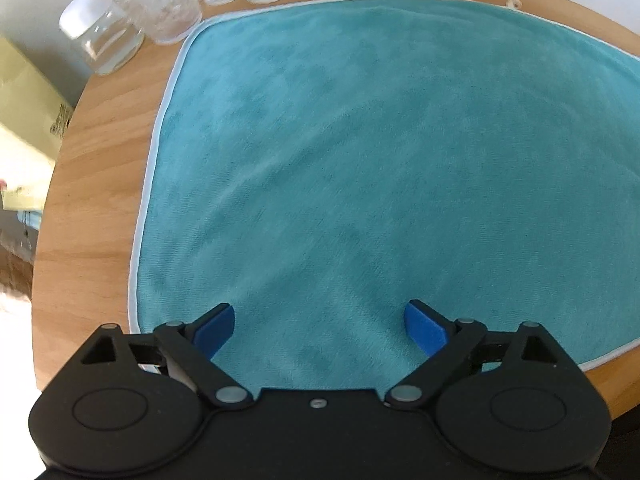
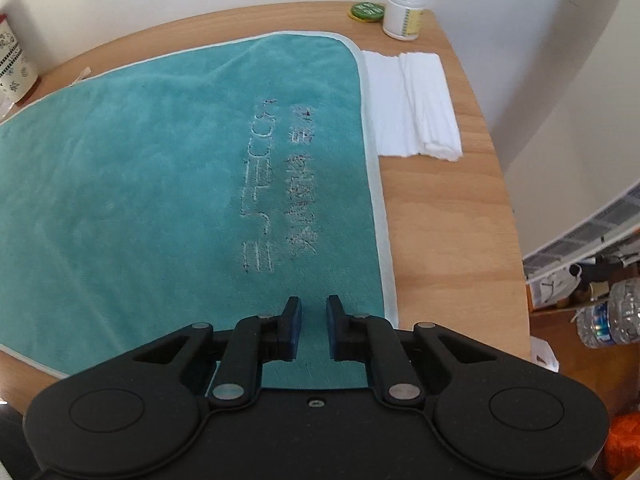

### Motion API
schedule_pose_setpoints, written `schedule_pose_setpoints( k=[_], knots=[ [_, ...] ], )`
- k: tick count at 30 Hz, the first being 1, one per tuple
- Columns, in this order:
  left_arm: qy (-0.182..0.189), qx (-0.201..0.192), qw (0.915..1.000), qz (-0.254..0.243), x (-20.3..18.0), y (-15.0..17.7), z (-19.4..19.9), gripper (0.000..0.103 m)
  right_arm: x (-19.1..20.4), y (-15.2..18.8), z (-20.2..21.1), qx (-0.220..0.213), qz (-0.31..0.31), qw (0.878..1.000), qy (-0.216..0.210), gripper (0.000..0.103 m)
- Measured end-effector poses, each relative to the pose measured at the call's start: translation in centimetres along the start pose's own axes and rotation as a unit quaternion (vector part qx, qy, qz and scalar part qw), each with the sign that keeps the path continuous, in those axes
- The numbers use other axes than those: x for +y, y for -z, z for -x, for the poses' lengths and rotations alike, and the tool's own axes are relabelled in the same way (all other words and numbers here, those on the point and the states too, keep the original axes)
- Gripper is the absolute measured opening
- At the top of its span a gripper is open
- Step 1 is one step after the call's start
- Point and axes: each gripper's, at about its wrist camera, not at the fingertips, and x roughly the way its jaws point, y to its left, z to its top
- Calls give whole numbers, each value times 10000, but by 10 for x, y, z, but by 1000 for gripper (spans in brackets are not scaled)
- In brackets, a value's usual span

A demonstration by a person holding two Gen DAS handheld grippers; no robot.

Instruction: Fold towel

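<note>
My left gripper [image 1: 319,322] has its jaws spread wide, nothing between the blue pads [image 1: 216,330], and it hangs over the near edge of the towel [image 1: 360,152]. My right gripper [image 2: 313,326] has its jaws drawn close with a narrow gap left, and I cannot see any cloth caught between them; it sits above the towel's near right corner. The teal towel [image 2: 140,184] lies flat and unfolded on the wooden table [image 2: 448,220], its pale trim running round the edges. Stitched lettering [image 2: 276,184] runs along its right side, two lines, too blurred for me to read. Just beside the towel's right edge lies a folded white cloth [image 2: 412,104], with a white bottle [image 2: 405,7] and a green lid [image 2: 367,10] beyond it; their labels are unreadable. At the far left corner stand clear glass jars [image 1: 132,12].
</note>
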Motion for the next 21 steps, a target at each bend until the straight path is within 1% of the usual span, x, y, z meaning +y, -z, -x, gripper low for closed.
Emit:
schedule_pose_setpoints(
  k=[1, 3, 4, 5, 7, 10, 13, 15, 18, 21],
  knots=[
    [-5, -29, 10000, -4, 0, 2, 1, 95, 1, 2, 0, -22, 72, 10000, 29, 13],
    [-30, 49, 10000, 48, 0, 2, 1, 95, 5, -1, -4, -35, 261, 9996, 88, 20],
    [-31, 123, 9999, 110, 0, 0, 2, 92, 6, -4, -5, -35, 347, 9992, 186, 28],
    [-31, 201, 9996, 175, 0, -2, 3, 84, 4, -6, -5, -47, 307, 9992, 245, 31],
    [-207, -26, 9998, 54, -1, -5, 8, 82, 0, -7, -4, -5, 186, 9997, 155, 31],
    [-698, -227, 9973, 87, 3, -4, 10, 82, -4, -6, 1, -62, 74, 10000, 1, 33],
    [-584, -129, 9969, 507, 21, -8, 5, 82, -6, -3, 0, -42, 44, 10000, -14, 34],
    [-570, -108, 9968, 554, 24, -8, 5, 82, -8, -1, -3, 37, -20, 10000, -38, 34],
    [-617, -101, 9970, 451, 27, -9, 3, 82, -7, 5, -3, -50, 93, 9999, -26, 34],
    [-533, -109, 9974, 473, 28, -5, 5, 83, -9, 8, -3, -51, 97, 9999, -39, 34]
  ],
)
